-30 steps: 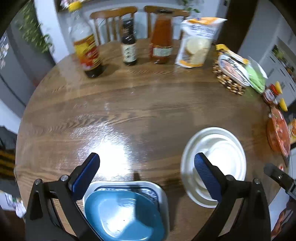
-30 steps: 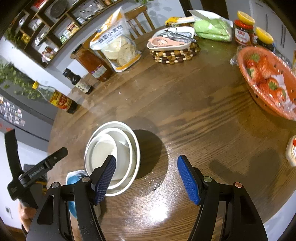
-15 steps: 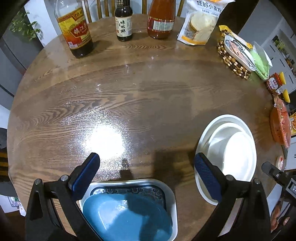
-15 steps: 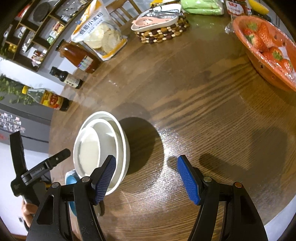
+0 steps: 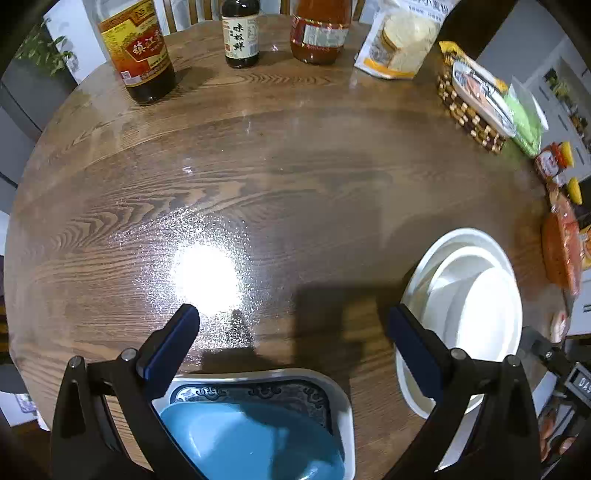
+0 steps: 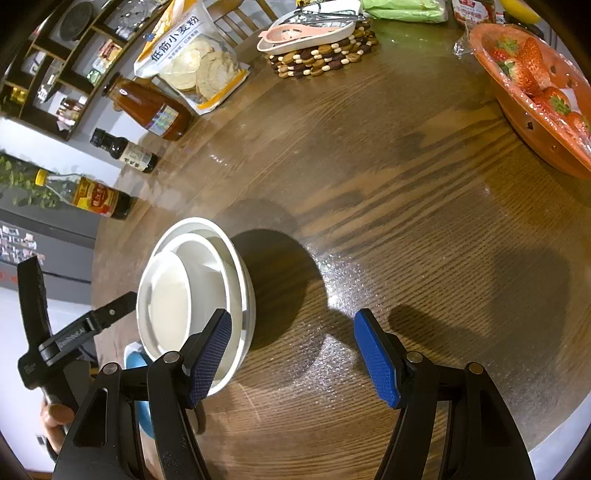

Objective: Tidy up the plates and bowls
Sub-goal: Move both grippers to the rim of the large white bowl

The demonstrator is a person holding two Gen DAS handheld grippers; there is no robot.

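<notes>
A stack of white bowls [image 5: 469,306] [image 6: 192,291] sits on the round wooden table [image 5: 295,177]. In the left wrist view a blue bowl [image 5: 251,443] lies inside a white square dish with a blue patterned border [image 5: 258,384] at the near edge. My left gripper [image 5: 291,332] hangs open above the far rim of that dish, nothing between its fingers. My right gripper [image 6: 291,354] is open over bare wood, its left finger [image 6: 207,358] in front of the white stack's near rim. The left gripper's body [image 6: 74,332] shows at the left of the right wrist view.
Sauce bottles [image 5: 140,51] [image 5: 242,33], a red jar [image 5: 319,31] and a flour bag [image 5: 402,37] line the far edge. A beaded trivet with a dish [image 6: 321,48], green packets [image 6: 402,11] and an orange strawberry colander [image 6: 535,96] stand at the right.
Both grippers have sunk toward the table and tilted further down. The blue bowl's dish and the white stack look larger and nearer. Both pairs of jaws stayed as wide as before.
</notes>
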